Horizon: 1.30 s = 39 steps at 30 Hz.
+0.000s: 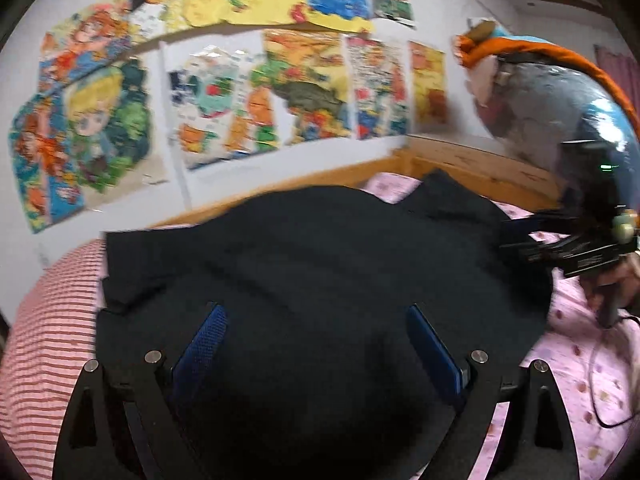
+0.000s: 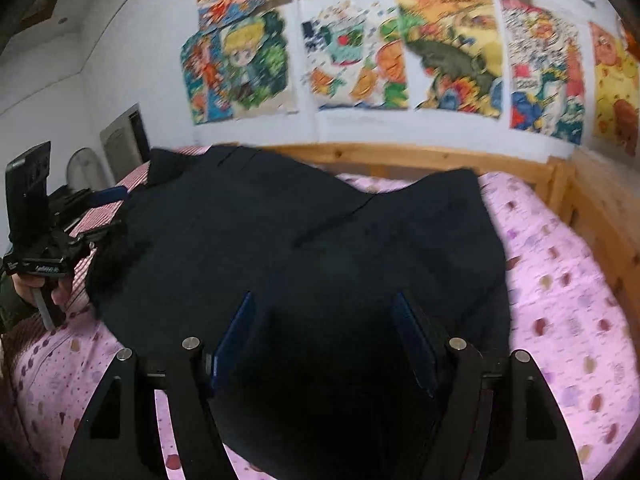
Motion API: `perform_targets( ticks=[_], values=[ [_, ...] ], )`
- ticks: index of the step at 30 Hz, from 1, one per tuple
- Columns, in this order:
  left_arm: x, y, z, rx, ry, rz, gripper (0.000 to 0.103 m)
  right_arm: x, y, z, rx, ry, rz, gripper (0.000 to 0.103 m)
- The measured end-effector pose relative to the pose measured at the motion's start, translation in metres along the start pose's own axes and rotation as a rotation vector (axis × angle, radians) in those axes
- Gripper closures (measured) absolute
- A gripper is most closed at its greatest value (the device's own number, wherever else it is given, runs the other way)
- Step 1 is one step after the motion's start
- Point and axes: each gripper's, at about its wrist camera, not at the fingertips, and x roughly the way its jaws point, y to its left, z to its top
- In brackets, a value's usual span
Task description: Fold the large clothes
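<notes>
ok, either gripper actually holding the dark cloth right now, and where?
Nothing is held. The left gripper and right gripper both stand open over the dark navy fabric garment, which lies on the pink dotted bedsheet.

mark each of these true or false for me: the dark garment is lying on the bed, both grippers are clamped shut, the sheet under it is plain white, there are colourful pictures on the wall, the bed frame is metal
1. The dark garment lies on the bed. True.
2. Both grippers are clamped shut. False: the left gripper and the right gripper both have their fingers spread apart, with nothing pinched between them.
3. The sheet under the garment is plain white. False: the sheet is pink with a spotted print.
4. Colourful pictures hang on the wall. True.
5. The bed frame is metal. False: the bed frame is light wood.
</notes>
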Motion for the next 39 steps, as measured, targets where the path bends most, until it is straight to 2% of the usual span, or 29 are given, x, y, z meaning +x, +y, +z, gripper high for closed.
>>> perform_targets(
  ticks=[4,6,7,11,18,20,24,33,39],
  values=[
    [0.020,-0.009,-0.001,0.009,0.054,-0.005,0.012,0.033,0.009,-0.004,-0.042,0.050,0.021,0.037],
    [0.039,-0.009,0.002,0.020,0.094,0.078,0.012,0.045,0.012,-0.002,-0.066,0.055,0.020,0.037],
    [0.045,-0.004,0.003,0.010,0.095,0.095,0.011,0.051,0.010,0.002,-0.070,0.053,0.014,0.037],
    [0.060,0.026,0.010,-0.105,0.070,0.102,0.010,0.070,-0.004,0.020,-0.047,0.054,-0.009,0.037],
    [0.082,0.077,0.012,-0.281,0.100,0.274,0.010,0.114,-0.020,0.046,-0.044,0.076,-0.061,0.037],
    [0.085,0.083,0.009,-0.295,0.106,0.294,0.010,0.126,-0.025,0.050,-0.035,0.082,-0.070,0.037],
    [0.092,0.083,0.000,-0.300,0.116,0.306,0.010,0.143,-0.030,0.049,-0.025,0.091,-0.069,0.037],
    [0.115,0.087,-0.017,-0.327,0.160,0.288,0.007,0.176,-0.044,0.032,0.034,0.134,-0.007,0.037],
    [0.119,0.091,-0.026,-0.367,0.143,0.269,0.007,0.185,-0.045,0.031,0.044,0.134,0.000,0.037]
  ],
)
